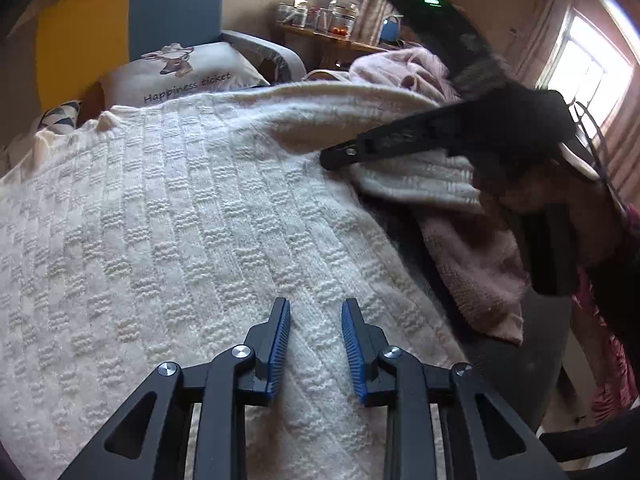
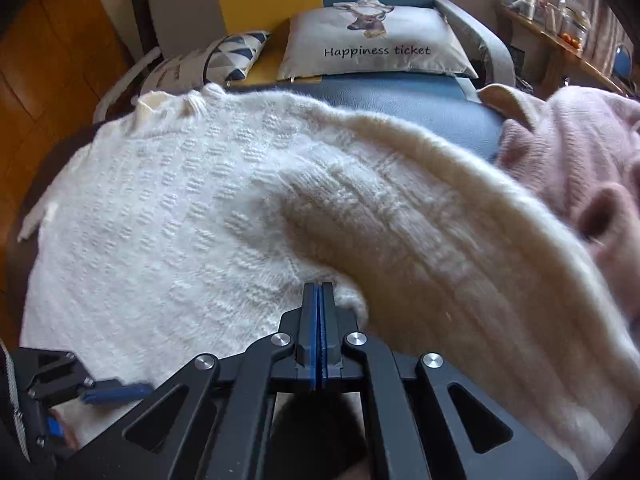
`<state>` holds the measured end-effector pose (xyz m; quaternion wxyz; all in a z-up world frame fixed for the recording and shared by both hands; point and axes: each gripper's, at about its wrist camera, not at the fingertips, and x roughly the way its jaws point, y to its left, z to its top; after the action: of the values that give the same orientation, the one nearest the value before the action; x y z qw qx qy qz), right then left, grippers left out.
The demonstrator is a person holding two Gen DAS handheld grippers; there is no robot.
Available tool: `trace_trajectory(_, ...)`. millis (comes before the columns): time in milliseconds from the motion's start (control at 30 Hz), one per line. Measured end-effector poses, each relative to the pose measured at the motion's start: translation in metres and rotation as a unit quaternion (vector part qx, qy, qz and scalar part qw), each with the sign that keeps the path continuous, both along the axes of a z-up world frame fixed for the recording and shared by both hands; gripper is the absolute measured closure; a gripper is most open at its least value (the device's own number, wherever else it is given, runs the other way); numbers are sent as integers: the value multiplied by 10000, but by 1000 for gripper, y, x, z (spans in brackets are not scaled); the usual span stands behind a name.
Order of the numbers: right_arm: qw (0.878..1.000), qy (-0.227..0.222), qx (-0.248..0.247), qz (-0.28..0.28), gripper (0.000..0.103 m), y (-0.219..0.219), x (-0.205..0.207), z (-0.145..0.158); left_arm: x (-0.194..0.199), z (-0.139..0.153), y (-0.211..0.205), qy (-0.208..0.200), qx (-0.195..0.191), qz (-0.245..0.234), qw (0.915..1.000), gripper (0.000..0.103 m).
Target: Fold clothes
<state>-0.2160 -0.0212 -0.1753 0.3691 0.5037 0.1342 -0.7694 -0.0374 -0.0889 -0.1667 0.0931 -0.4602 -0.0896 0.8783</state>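
Over the white sweater (image 1: pixel 168 208), left gripper (image 1: pixel 316 312) fingers gape empty; right gripper (image 2: pixel 319 300) fingers closed.

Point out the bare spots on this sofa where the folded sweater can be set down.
The blue seat strip between the white sweater and the "Happiness ticket" cushion is bare. Crowded: the pink knit fills the right end, and the triangle-pattern cushion takes the far-left corner.
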Motion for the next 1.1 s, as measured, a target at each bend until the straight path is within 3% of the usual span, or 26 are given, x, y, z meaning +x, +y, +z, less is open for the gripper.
trace_trajectory(167,9971,-273,-539,468,100,11,53,31,34,11,2,49,192,-64,9998,76)
trace_trajectory(267,9962,-316,-115,800,100,2,80,16,51,-4,14,-146,32,-220,9996,76)
trace_trajectory(333,9966,-245,307,722,102,1,80,-9,59,-8,20,46,-180,-263,9995,76)
trace_trajectory(433,9961,-787,-389,28,103,23,54,-13,61,-4,21,43,-256,-229,9994,76)
trace_trajectory(667,9968,-483,-577,278,98,39,112,35,102,18,12,174,-45,-100,9998,76)
trace_trajectory(800,9973,-556,-126,454,98,44,155,16,120,1,17,127,-204,-174,9996,76)
trace_trajectory(900,9986,-279,201,408,103,45,162,-5,125,-1,20,147,-273,-104,9995,76)
trace_trajectory(1000,9987,-493,113,-21,100,54,155,2,136,11,7,225,-59,209,9995,76)
trace_trajectory(1100,9988,-445,-140,138,98,59,176,23,156,24,-14,439,-22,532,9976,76)
